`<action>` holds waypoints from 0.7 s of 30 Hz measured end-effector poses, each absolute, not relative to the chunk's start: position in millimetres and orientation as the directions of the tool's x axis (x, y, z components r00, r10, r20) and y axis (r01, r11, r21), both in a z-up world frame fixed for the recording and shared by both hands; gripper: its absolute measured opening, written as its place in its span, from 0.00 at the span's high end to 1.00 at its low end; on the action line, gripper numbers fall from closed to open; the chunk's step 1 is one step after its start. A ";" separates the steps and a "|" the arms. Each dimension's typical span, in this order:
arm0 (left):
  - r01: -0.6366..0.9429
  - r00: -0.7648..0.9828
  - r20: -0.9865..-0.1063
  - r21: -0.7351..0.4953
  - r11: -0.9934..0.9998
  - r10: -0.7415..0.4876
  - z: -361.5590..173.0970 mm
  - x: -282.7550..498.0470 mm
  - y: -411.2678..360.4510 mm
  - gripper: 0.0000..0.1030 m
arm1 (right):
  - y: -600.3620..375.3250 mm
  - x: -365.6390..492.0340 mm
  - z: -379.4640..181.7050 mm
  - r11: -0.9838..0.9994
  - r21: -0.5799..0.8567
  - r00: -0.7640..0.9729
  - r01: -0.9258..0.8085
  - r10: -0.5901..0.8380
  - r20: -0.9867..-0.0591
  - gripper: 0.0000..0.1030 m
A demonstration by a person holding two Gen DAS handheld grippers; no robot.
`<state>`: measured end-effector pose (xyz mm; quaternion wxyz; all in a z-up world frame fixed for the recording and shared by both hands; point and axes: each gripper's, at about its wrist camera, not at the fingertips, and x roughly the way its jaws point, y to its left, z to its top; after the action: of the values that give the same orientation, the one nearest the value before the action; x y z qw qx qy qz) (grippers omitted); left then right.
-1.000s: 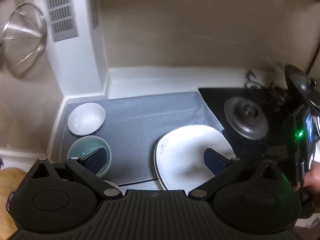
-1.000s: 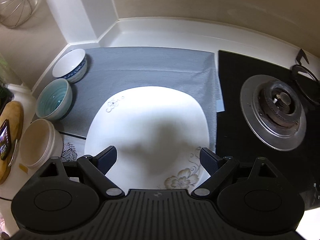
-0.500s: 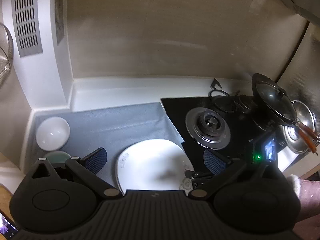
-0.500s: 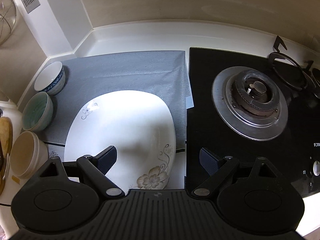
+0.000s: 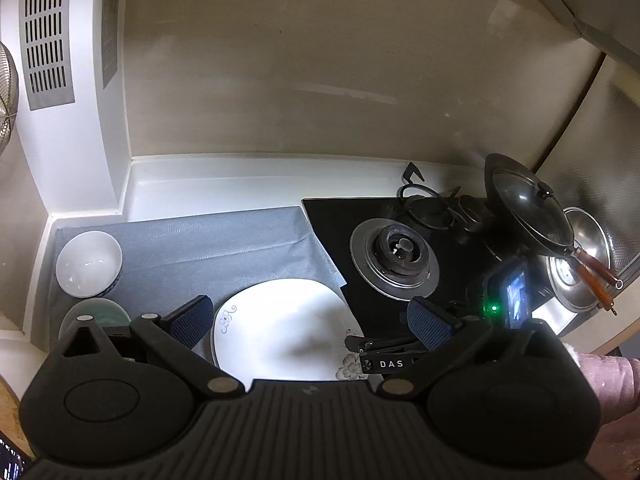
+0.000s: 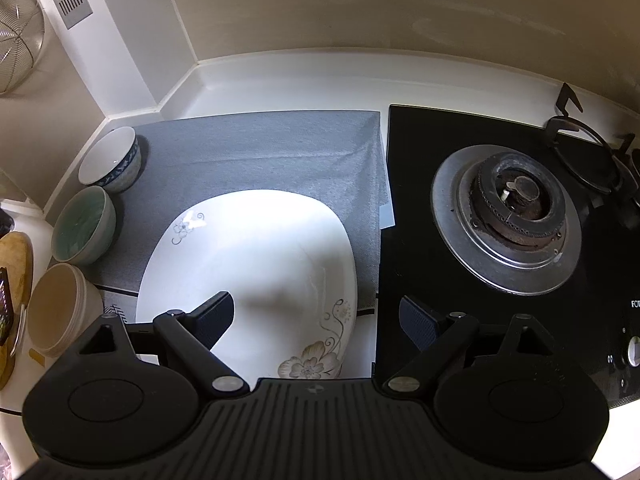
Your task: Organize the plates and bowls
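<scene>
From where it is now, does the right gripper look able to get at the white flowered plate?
Probably yes. The right gripper is open and empty above the plate, whose near edge lies bare between its fingers; nothing covers that edge.

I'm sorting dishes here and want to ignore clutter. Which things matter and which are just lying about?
For the job: flowered plate, white-and-blue bowl, green bowl, cream bowl.

Just lying about: grey mat, stove burner, lidded pan, wire strainer, cutting board.
</scene>
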<state>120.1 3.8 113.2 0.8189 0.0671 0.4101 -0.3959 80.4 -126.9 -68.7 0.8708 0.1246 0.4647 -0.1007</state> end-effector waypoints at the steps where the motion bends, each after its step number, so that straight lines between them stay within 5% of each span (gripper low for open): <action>1: 0.705 0.349 -0.724 -0.216 0.676 -0.595 113.5 119.0 4.0 0.00 | -125.9 80.5 -68.5 0.949 0.123 0.548 0.289 -0.059 -0.834 0.12; 11: 0.673 0.347 -0.791 -0.164 0.721 -0.504 80.0 118.7 4.4 0.00 | -111.3 85.2 -70.6 0.960 0.138 0.545 0.245 -0.018 -0.838 0.12; 21: 0.312 0.398 -0.880 -0.137 0.940 -0.260 9.1 151.9 108.5 0.00 | -48.7 119.2 -70.0 0.968 0.251 0.571 0.007 0.202 -0.795 0.12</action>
<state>151.9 108.5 9.1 0.8357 0.0246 0.5212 -0.1710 119.2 -48.7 -70.0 0.8790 0.1141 0.4596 0.0554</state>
